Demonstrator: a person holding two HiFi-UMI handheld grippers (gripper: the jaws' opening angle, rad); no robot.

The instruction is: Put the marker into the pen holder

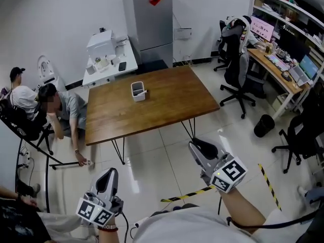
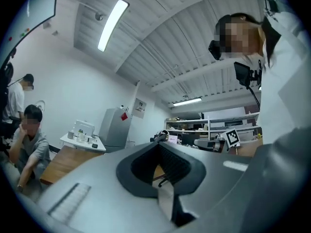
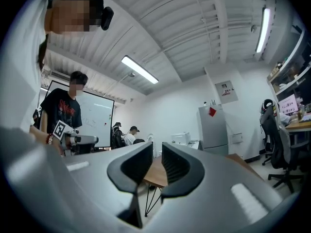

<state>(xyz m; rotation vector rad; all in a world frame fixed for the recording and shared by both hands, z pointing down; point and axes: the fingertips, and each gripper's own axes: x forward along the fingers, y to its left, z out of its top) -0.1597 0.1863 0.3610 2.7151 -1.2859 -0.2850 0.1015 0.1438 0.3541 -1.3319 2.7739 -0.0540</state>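
A white pen holder [image 1: 137, 91] stands on the far middle of the brown wooden table [image 1: 167, 105]. A thin dark thing sticks out at its right rim, too small to name. Both grippers are held low over the floor, well short of the table. My left gripper [image 1: 108, 172] points up at the bottom left; in the left gripper view its jaws [image 2: 158, 147] meet with nothing between them. My right gripper [image 1: 195, 145] is at the lower right; its jaws [image 3: 157, 152] stand almost together, only a thin slit showing, and hold nothing.
A person [image 1: 63, 110] crouches by the table's left end and another [image 1: 20, 92] sits behind. Black office chairs [image 1: 238, 70] and a desk [image 1: 283, 75] fill the right. A grey fridge [image 1: 152, 24] and a white side table [image 1: 109, 59] stand behind. Yellow-black tape [image 1: 190, 194] crosses the floor.
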